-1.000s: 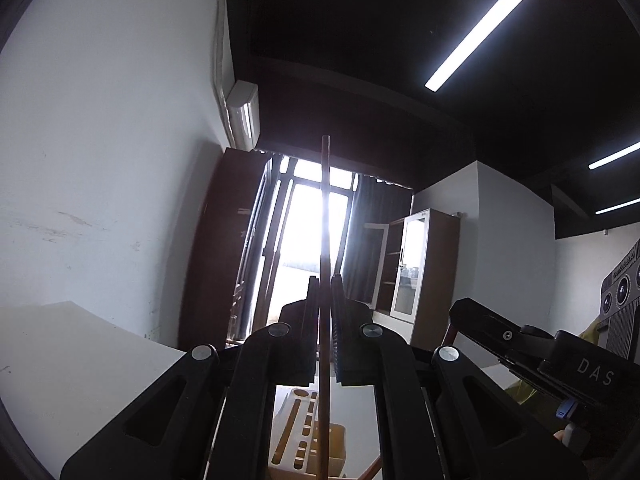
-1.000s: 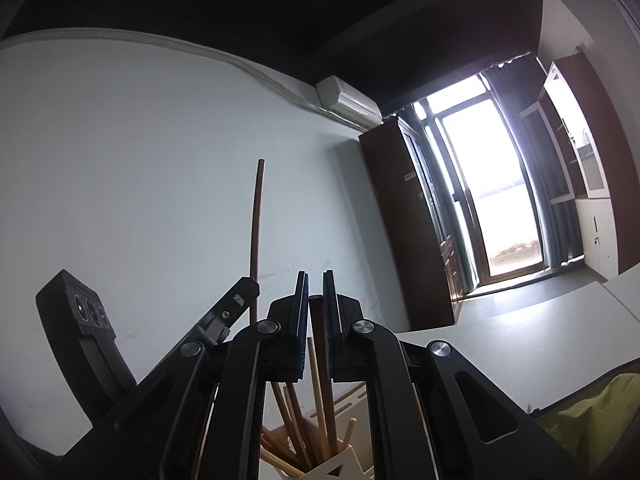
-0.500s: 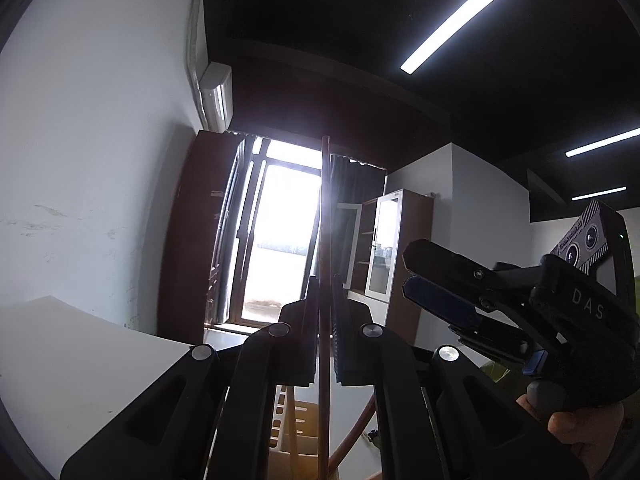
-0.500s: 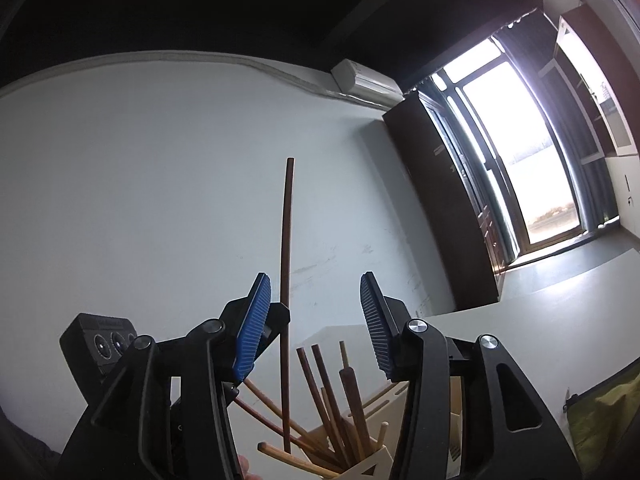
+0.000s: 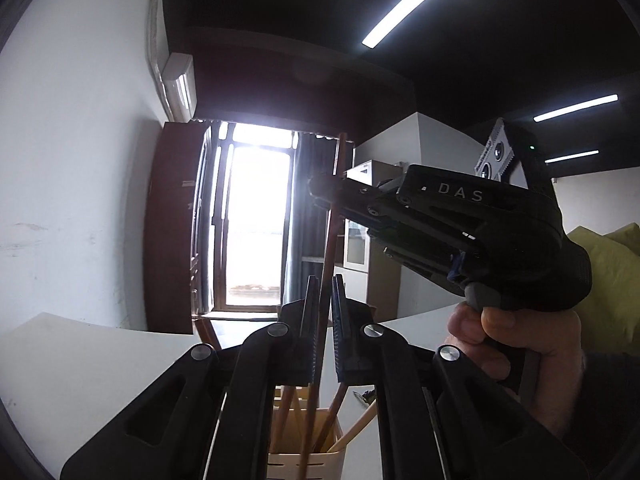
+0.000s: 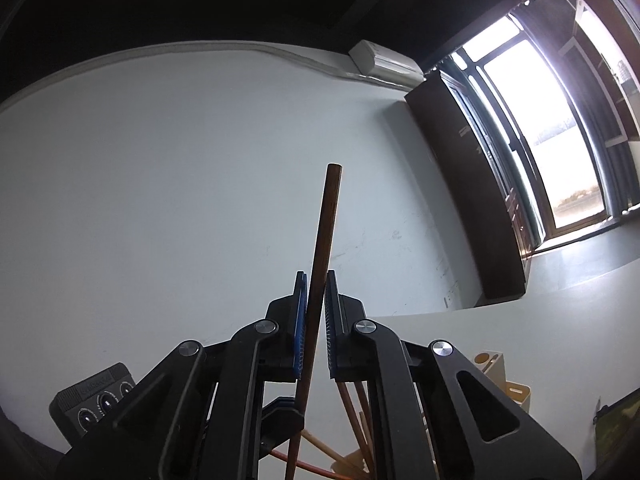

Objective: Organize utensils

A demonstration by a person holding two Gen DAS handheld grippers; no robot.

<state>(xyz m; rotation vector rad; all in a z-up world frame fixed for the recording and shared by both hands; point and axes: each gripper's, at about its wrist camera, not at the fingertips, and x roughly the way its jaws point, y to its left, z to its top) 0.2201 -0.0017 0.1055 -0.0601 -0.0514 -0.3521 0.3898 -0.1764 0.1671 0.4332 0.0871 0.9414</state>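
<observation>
Dark-brown wooden chopstick point(image 5: 330, 240), one piece, standing nearly upright and leaning slightly, above a cream utensil holder point(image 5: 304, 464).

Held by: the right gripper point(image 6: 316, 274), whose jaws are closing with the blue pads pressed on the stick, well below its top end. In the left wrist view, its fingertips clamp the stick high up.

Left gripper point(image 5: 325, 280): lower on the same stick, jaws opening. The stick is between them, against one pad, and a sliver of light shows beside the other.

Hidden or unclear:
- The chopstick's lower end passes behind the gripper fingers, so I cannot tell whether it reaches into the holder.
- The holder is cut off by the bottom edge in the left wrist view and mostly blocked in the other. The other sticks point(image 6: 352, 412) inside it show only in part.
- A hand point(image 5: 516, 344) on the right gripper's grip is cut off at the wrist.
- Window glare leaves nearby detail dark.

Changes:
- A second ago the left gripper alone clamped the stick, which stood upright.
- Half a second ago the right gripper's jaws were wide apart around it. They have since narrowed onto it.
- The left gripper's hold has loosened.
</observation>
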